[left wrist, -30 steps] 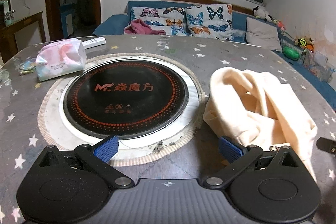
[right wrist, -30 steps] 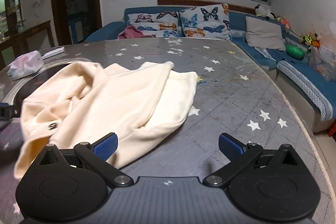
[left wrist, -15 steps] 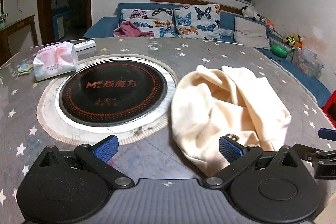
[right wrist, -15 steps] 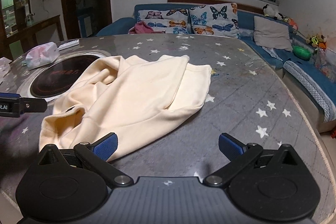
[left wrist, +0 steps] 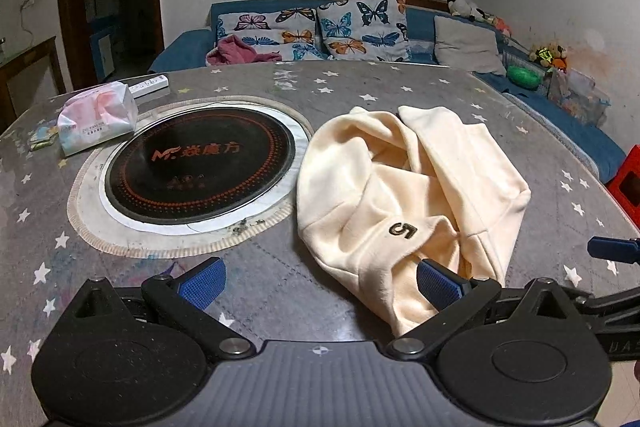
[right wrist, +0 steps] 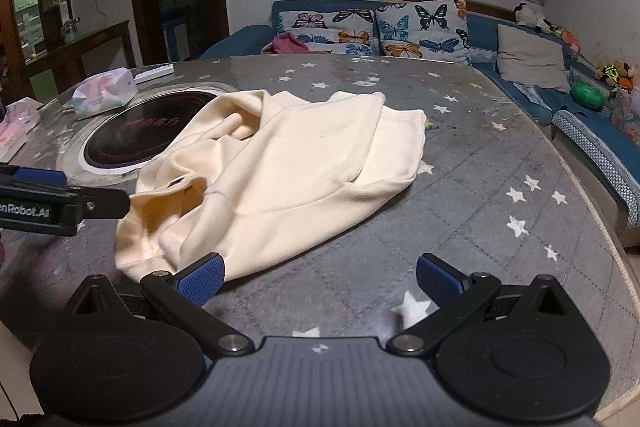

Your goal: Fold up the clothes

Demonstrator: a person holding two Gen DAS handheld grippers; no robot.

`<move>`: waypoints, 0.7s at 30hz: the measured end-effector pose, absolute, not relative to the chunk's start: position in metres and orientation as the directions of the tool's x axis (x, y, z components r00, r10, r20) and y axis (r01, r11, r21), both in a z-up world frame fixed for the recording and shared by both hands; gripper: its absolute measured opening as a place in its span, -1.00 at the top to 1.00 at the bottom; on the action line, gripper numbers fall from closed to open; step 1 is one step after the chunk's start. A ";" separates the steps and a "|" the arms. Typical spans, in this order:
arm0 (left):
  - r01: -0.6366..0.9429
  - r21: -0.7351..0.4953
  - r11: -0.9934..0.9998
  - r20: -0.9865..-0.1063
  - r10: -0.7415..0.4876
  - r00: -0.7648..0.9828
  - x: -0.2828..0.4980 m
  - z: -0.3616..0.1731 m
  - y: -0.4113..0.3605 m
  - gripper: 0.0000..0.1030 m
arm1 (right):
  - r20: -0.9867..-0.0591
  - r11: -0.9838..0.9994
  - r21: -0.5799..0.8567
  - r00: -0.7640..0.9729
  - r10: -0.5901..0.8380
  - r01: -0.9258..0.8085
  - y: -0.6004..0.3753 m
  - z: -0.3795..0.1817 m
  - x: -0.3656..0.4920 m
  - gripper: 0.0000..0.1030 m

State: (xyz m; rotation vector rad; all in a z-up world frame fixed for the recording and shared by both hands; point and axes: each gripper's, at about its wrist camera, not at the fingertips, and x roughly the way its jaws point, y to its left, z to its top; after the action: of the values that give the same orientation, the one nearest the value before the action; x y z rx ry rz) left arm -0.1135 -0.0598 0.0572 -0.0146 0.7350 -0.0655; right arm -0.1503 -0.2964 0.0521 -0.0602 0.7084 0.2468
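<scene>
L view only: "5" patch (left wrist: 403, 230) on garment (left wrist: 408, 187)

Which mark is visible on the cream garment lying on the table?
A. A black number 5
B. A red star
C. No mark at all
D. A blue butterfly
A: in the left wrist view the cream garment shows a small black number 5 on the fabric near its front edge, close to the open left tongs.
</scene>
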 end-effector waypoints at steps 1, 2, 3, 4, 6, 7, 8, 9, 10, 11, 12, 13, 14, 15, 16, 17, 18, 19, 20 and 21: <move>0.055 -0.036 0.998 -0.671 -0.065 0.739 -0.114 0.057 -0.061 -1.00 | -0.650 0.968 0.028 0.731 0.206 -0.248 -0.295 0.052 -0.151 -1.00; 0.055 -0.034 0.998 -0.673 -0.064 0.737 -0.114 0.057 -0.062 -1.00 | -0.650 0.968 0.027 0.731 0.208 -0.251 -0.294 0.052 -0.152 -1.00; 0.055 -0.032 0.998 -0.675 -0.062 0.735 -0.114 0.057 -0.063 -1.00 | -0.650 0.967 0.026 0.730 0.210 -0.254 -0.293 0.053 -0.153 -1.00; 0.056 -0.030 0.998 -0.676 -0.062 0.735 -0.114 0.057 -0.064 -1.00 | -0.651 0.966 0.026 0.729 0.212 -0.258 -0.292 0.053 -0.154 -1.00; 0.059 -0.028 0.998 -0.676 -0.062 0.734 -0.115 0.058 -0.066 -1.00 | -0.651 0.964 0.024 0.728 0.216 -0.264 -0.290 0.053 -0.155 -1.00; 0.060 -0.027 0.998 -0.676 -0.063 0.734 -0.115 0.058 -0.066 -1.00 | -0.651 0.963 0.023 0.728 0.218 -0.267 -0.289 0.053 -0.156 -1.00; 0.059 -0.026 0.998 -0.676 -0.061 0.734 -0.115 0.058 -0.067 -1.00 | -0.651 0.962 0.022 0.727 0.220 -0.271 -0.288 0.053 -0.157 -1.00; 0.060 -0.024 0.998 -0.676 -0.060 0.734 -0.116 0.058 -0.067 -1.00 | -0.651 0.961 0.022 0.726 0.222 -0.274 -0.287 0.054 -0.158 -1.00; 0.061 -0.023 0.998 -0.675 -0.060 0.735 -0.116 0.059 -0.068 -1.00 | -0.651 0.961 0.021 0.726 0.224 -0.277 -0.287 0.054 -0.159 -1.00; 0.061 -0.021 0.998 -0.675 -0.060 0.736 -0.116 0.059 -0.068 -1.00 | -0.649 0.959 0.022 0.726 0.227 -0.281 -0.286 0.054 -0.160 -1.00; 0.061 -0.020 0.998 -0.674 -0.059 0.736 -0.116 0.059 -0.068 -1.00 | -0.649 0.959 0.022 0.725 0.230 -0.284 -0.285 0.054 -0.160 -1.00; 0.061 -0.020 0.998 -0.674 -0.059 0.737 -0.116 0.060 -0.069 -1.00 | -0.649 0.958 0.022 0.725 0.232 -0.287 -0.284 0.055 -0.161 -1.00; 0.062 -0.020 0.998 -0.673 -0.059 0.737 -0.116 0.060 -0.069 -1.00 | -0.648 0.957 0.020 0.725 0.234 -0.291 -0.283 0.055 -0.161 -1.00; 0.063 -0.019 0.998 -0.674 -0.059 0.737 -0.116 0.060 -0.070 -1.00 | -0.648 0.956 0.020 0.724 0.235 -0.293 -0.282 0.055 -0.161 -1.00; 0.064 -0.017 0.998 -0.674 -0.059 0.736 -0.116 0.060 -0.070 -1.00 | -0.648 0.955 0.020 0.724 0.238 -0.296 -0.281 0.055 -0.161 -1.00; 0.066 -0.015 0.998 -0.675 -0.059 0.736 -0.116 0.060 -0.071 -1.00 | -0.647 0.954 0.020 0.724 0.240 -0.298 -0.281 0.055 -0.161 -1.00; 0.067 -0.014 0.998 -0.676 -0.058 0.735 -0.115 0.060 -0.072 -1.00 | -0.647 0.954 0.020 0.723 0.241 -0.299 -0.280 0.056 -0.161 -1.00; 0.067 -0.013 0.998 -0.676 -0.058 0.734 -0.115 0.060 -0.072 -1.00 | -0.646 0.954 0.019 0.724 0.241 -0.300 -0.280 0.056 -0.161 -1.00; 0.067 -0.012 0.998 -0.677 -0.058 0.734 -0.114 0.060 -0.073 -1.00 | -0.646 0.953 0.019 0.724 0.242 -0.302 -0.279 0.056 -0.160 -1.00; 0.068 -0.012 0.998 -0.678 -0.058 0.733 -0.114 0.060 -0.073 -1.00 | -0.645 0.953 0.019 0.724 0.244 -0.304 -0.279 0.057 -0.160 -1.00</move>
State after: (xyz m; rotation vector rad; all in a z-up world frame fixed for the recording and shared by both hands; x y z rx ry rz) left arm -0.1139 -0.0733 0.0604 0.0143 0.7447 -0.0692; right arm -0.1600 -0.2792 0.0569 -0.0898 0.6988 0.3024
